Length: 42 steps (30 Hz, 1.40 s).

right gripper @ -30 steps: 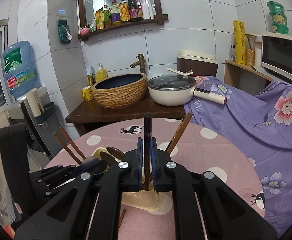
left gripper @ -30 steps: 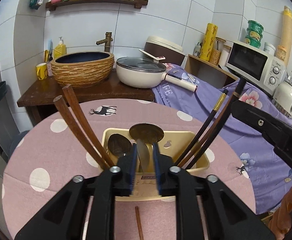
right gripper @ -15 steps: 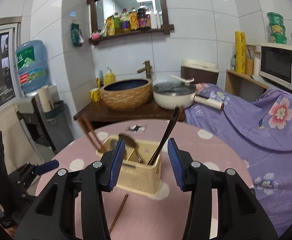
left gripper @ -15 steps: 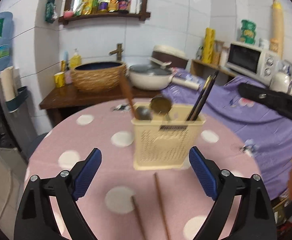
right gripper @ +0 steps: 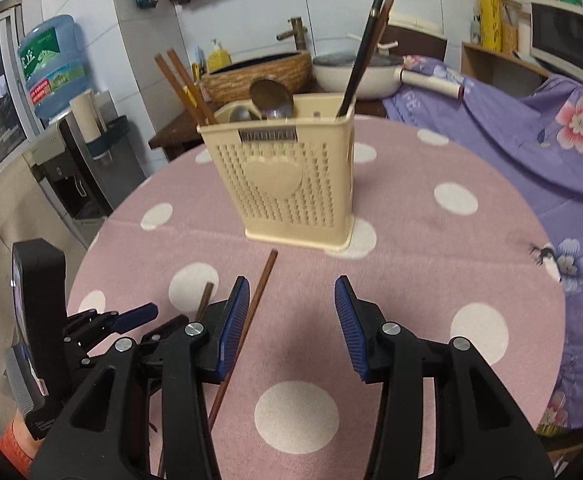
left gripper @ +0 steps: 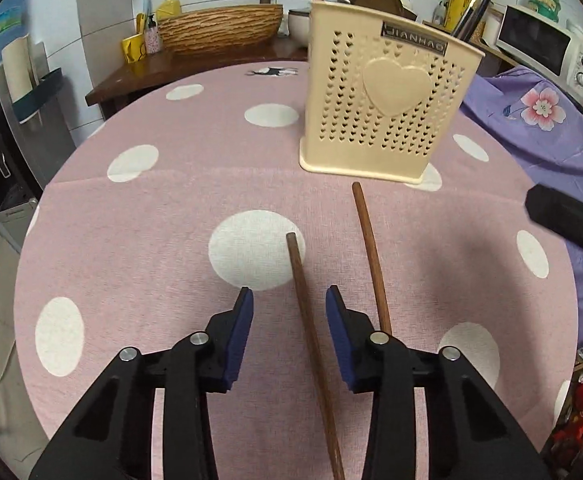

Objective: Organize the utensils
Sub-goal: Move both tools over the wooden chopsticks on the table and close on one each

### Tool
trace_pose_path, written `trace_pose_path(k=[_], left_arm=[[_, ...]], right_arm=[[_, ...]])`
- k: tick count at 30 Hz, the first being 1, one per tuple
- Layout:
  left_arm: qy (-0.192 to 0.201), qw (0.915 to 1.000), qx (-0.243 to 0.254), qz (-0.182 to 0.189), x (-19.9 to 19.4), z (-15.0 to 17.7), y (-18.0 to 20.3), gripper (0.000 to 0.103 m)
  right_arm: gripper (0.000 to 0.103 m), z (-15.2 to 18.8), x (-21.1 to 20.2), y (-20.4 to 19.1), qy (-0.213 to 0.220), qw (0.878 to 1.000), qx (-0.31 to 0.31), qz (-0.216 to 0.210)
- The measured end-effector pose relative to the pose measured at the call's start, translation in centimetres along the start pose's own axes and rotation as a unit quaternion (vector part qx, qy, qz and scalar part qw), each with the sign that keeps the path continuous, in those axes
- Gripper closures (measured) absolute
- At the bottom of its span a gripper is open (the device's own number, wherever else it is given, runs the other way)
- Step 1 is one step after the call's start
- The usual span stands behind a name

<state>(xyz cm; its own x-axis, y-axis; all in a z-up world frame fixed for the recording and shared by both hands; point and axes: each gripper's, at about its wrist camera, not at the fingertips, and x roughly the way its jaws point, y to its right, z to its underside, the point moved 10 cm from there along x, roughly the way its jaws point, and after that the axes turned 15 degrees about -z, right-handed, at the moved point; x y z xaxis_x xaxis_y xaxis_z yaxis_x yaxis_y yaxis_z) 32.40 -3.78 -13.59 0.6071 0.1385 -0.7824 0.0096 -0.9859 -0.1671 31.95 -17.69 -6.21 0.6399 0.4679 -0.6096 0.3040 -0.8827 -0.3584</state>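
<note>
One brown chopstick [left gripper: 305,312] lies between the left tool's [left gripper: 289,300] closing, untouching jaws; the right tool [right gripper: 291,292] stands spread.

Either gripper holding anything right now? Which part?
Nothing held. The left gripper has been closing around the left chopstick, pads not yet touching it. The right gripper is open over bare tablecloth.
</note>
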Motion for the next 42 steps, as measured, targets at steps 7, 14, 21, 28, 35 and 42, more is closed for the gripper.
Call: trace_pose_path(k=[7,14,21,28,35,42], left_arm=[[-0.016,0.9997,0.016,-0.011,2.0,1.0,1.0,0.082],[-0.005,0.9994,0.025,-0.023,2.1,0.8,0.7,0.093],[-0.015,0.9996,0.010,-0.023,2.3,0.8,-1.1,0.094],[-0.014,0.9996,0.008,-0.024,2.5,0.7,-1.3,0.094],[-0.008,0.9994,0.011,-0.033,2.4,0.7,-1.2,0.094],[-0.005,0.9992,0.000,-0.041,2.0,1.0,-1.1,0.095]], right_arm=[[0.058,2.1,4.4,0.7,-0.048,0.999,0.019,0.003],[0.058,1.7,8.8,0.9,-0.084,0.996,0.034,0.002],[0.062,1.2,12.9,-0.1,-0.108,0.994,0.030,0.008],[0.076,0.7,15.2,-0.4,-0.119,0.992,0.026,0.043],[0.093,0.7,15.5,-0.1,-0.115,0.992,0.018,0.057],[0.094,1.8,13.6,0.5,-0.116,0.992,0.020,0.044]])
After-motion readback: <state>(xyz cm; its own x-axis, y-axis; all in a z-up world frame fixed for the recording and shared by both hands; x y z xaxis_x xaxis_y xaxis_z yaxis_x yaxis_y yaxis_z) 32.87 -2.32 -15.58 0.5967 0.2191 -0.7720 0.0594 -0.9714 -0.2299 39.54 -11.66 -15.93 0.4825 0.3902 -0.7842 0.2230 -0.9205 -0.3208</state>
